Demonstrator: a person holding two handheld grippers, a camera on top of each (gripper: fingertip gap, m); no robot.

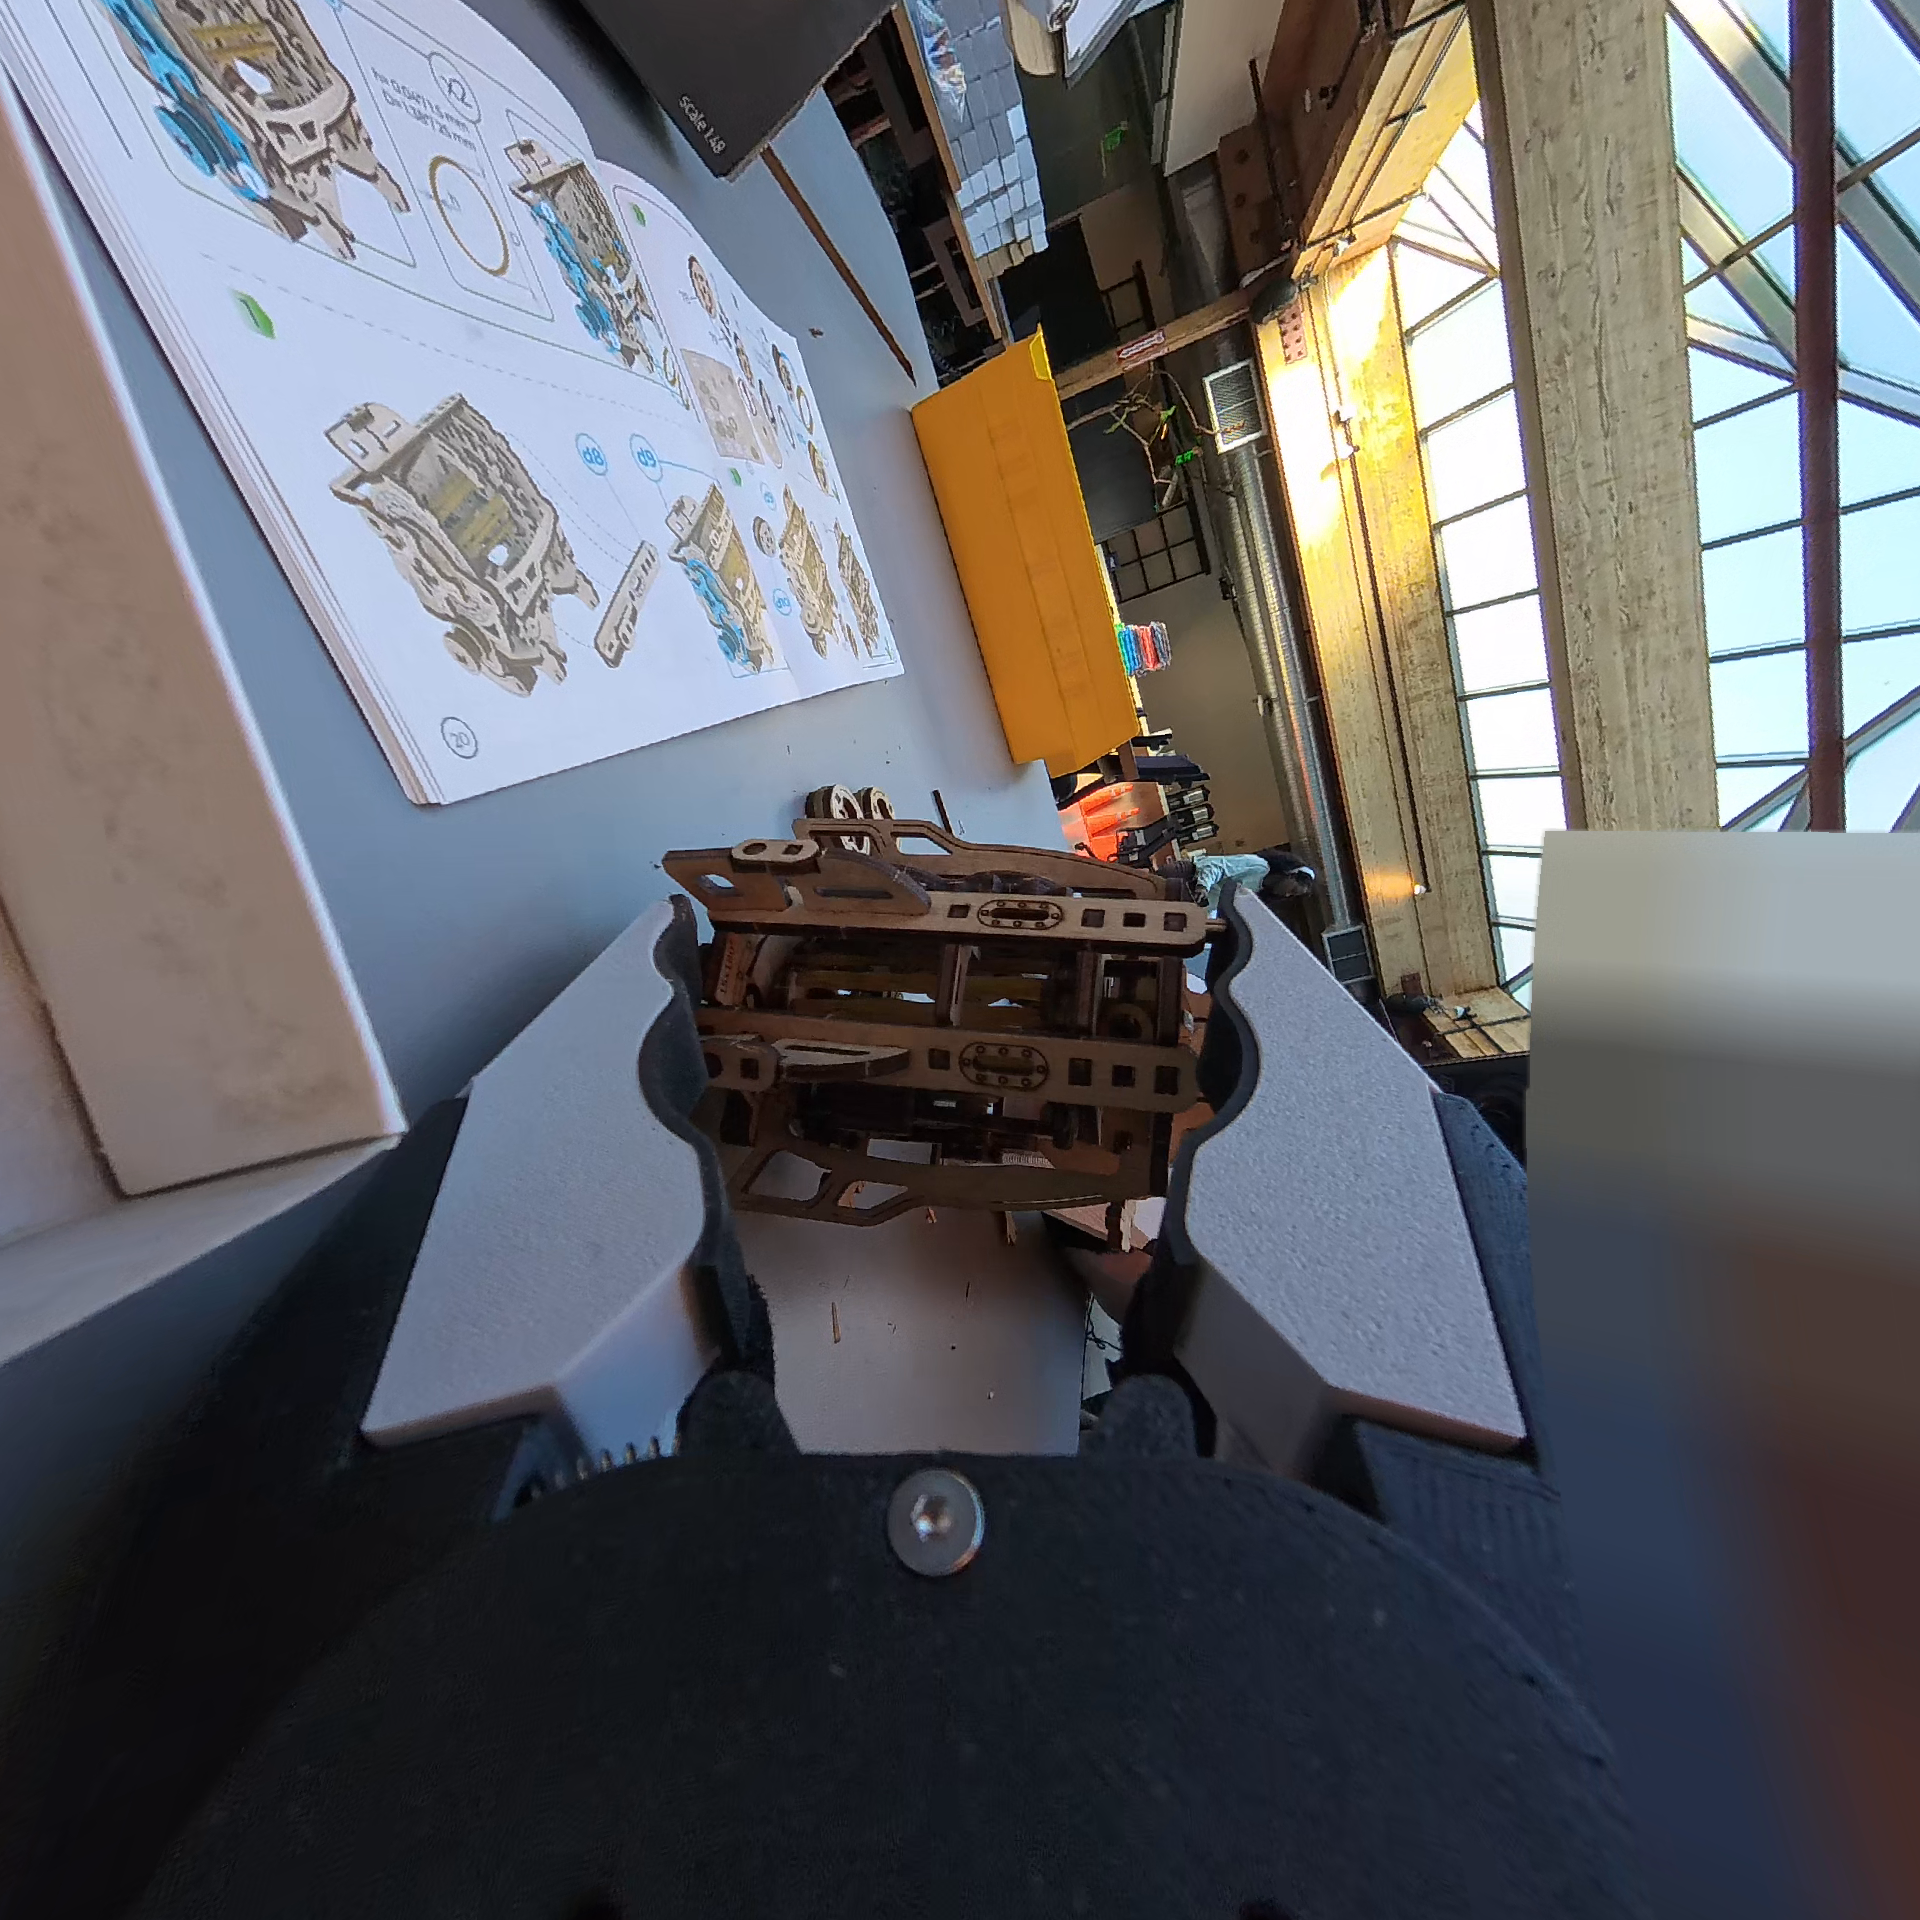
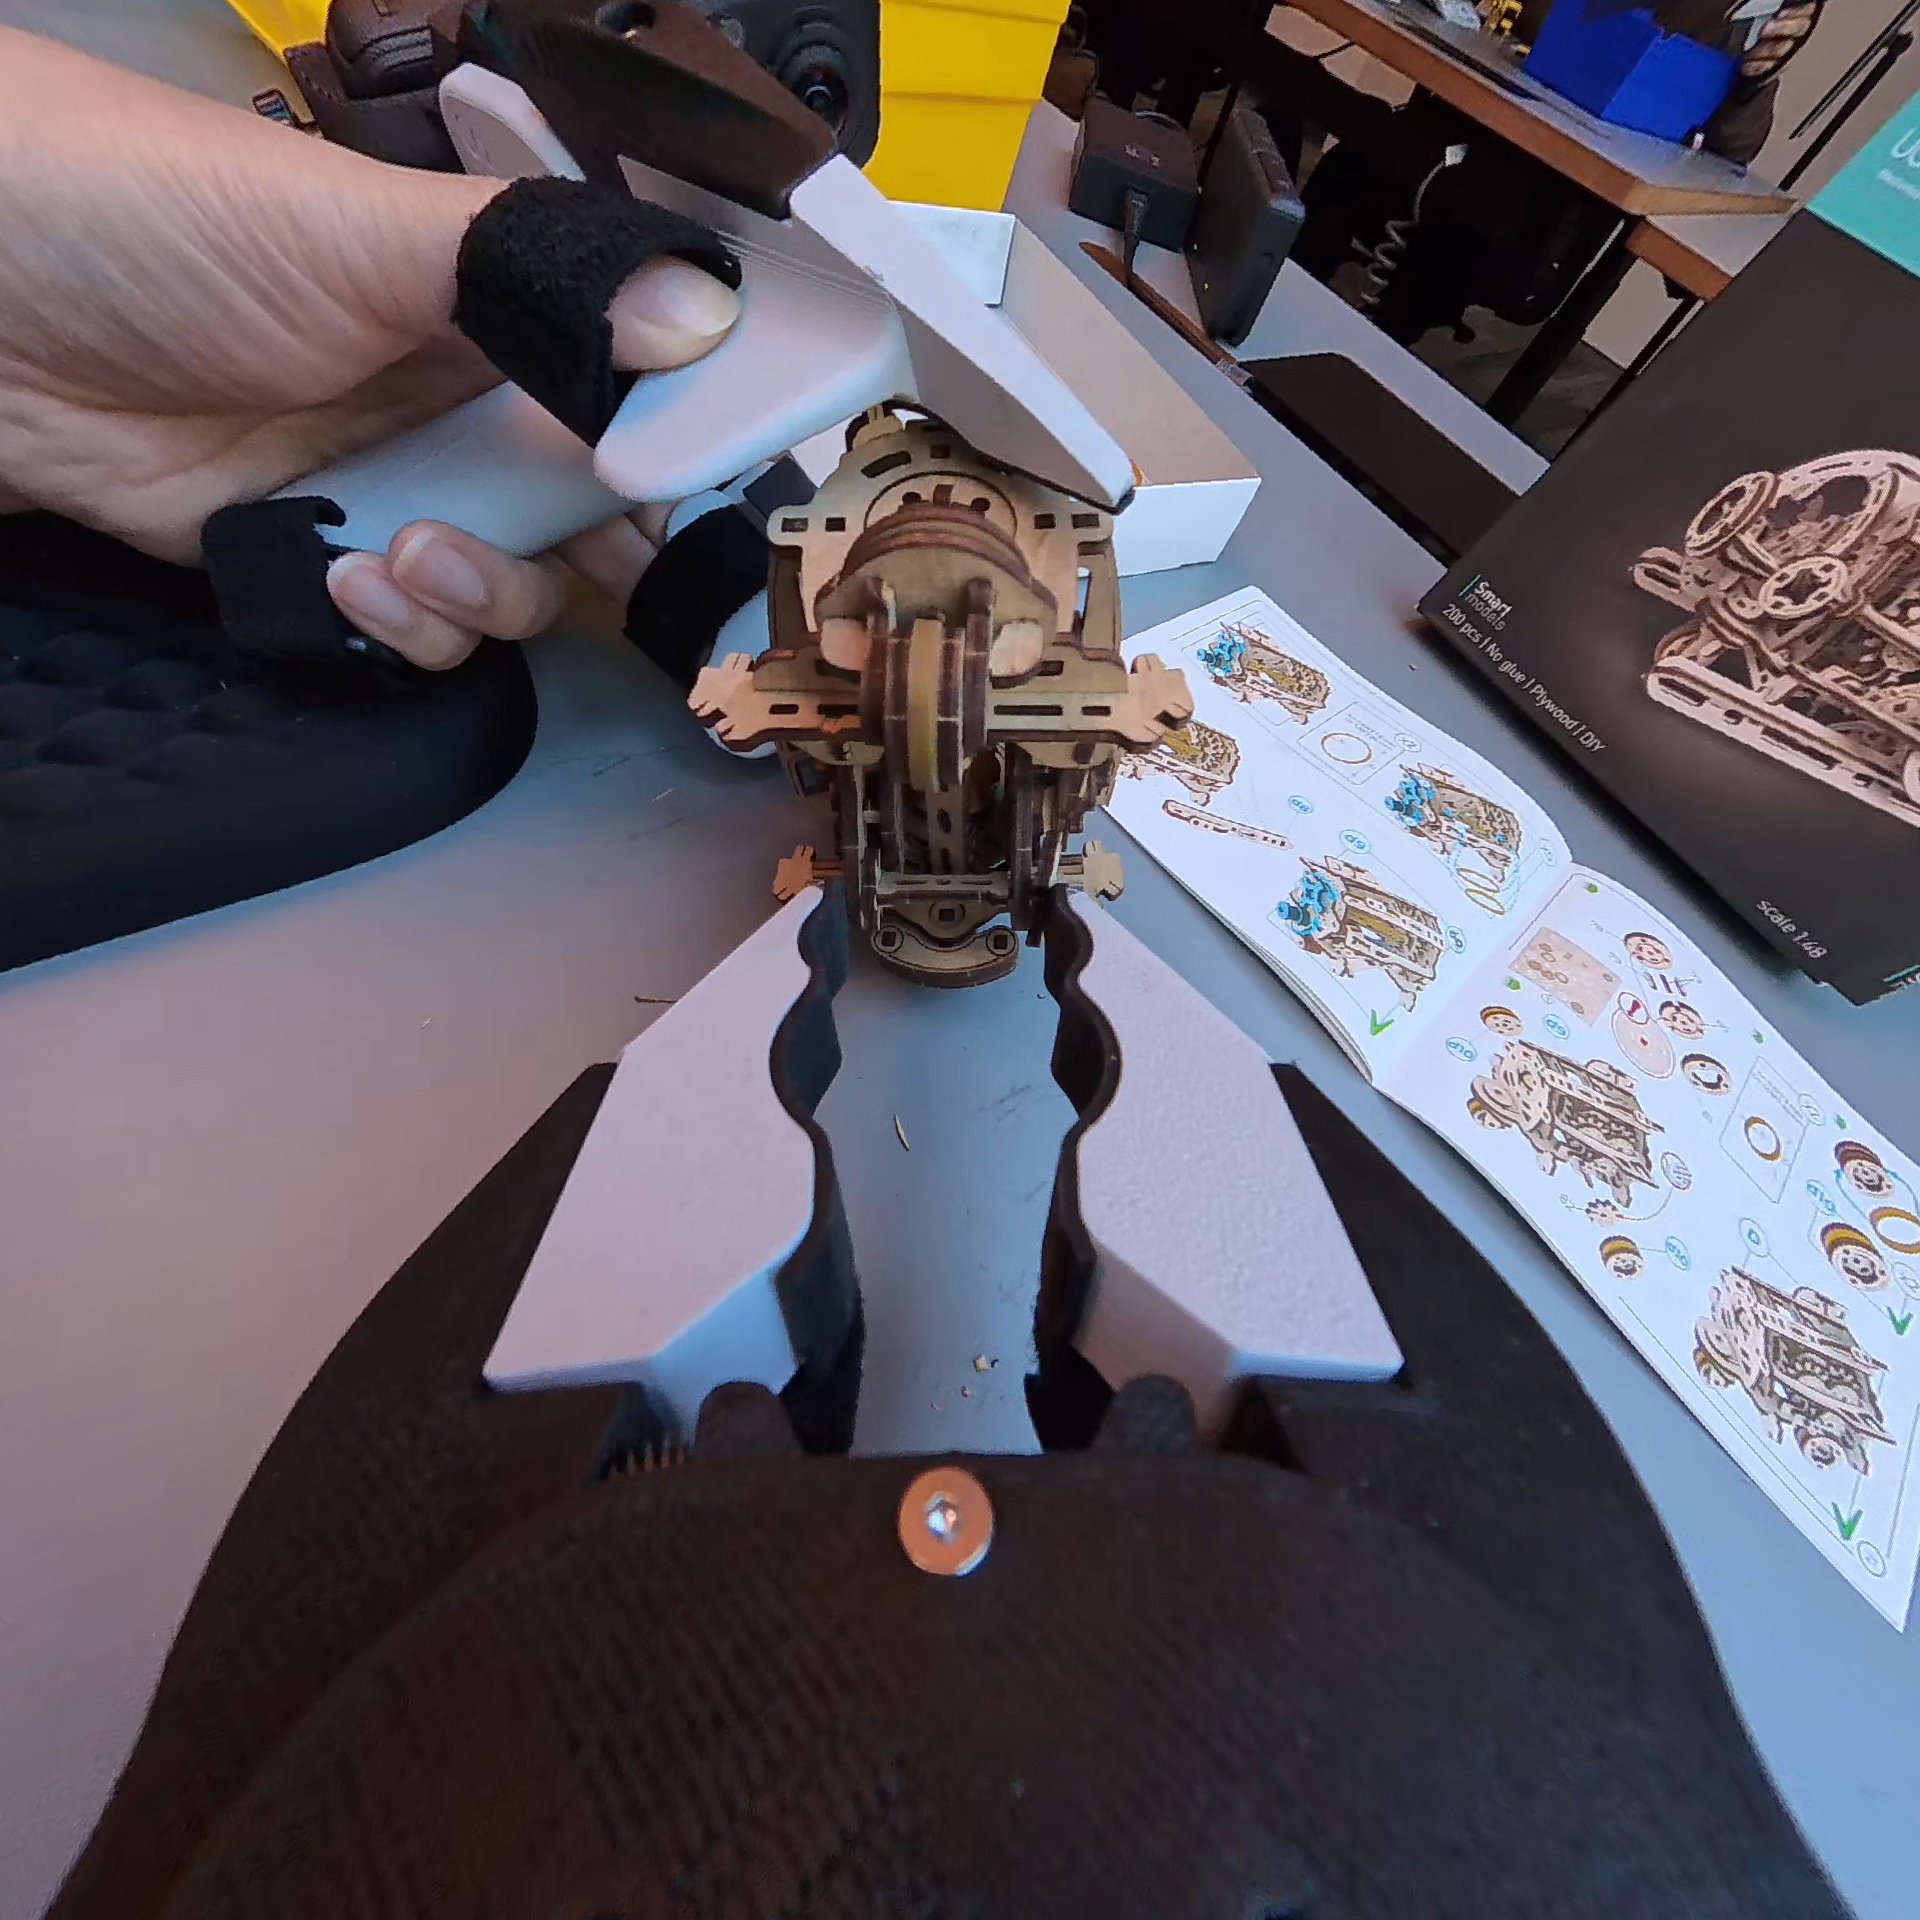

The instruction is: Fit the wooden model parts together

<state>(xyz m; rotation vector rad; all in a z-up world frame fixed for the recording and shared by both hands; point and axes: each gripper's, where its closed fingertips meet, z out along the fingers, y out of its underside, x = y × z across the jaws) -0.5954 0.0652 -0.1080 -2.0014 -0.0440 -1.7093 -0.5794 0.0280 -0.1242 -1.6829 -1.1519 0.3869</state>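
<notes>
Now, at far left in the right wrist view, a person's hand with black finger straps holds the left gripper, whose grey fingers clamp the upper body of the wooden model. The model hangs just above the grey table, its narrow lower end dipping between the tips of the right gripper. Those tips close on the model's bottom piece, with small axle stubs poking out to either side just above them.

Right of the model lies an open instruction booklet, and beyond it, at the far right, a dark kit box stands on the table.

Seen from the left wrist view, a pale box sits at far left, then the booklet; the left gripper pinches the wooden model crosswise between its dark wavy pads. A loose pair of wooden wheels lies on the table just behind the model, and a yellow bin stands farther right.
</notes>
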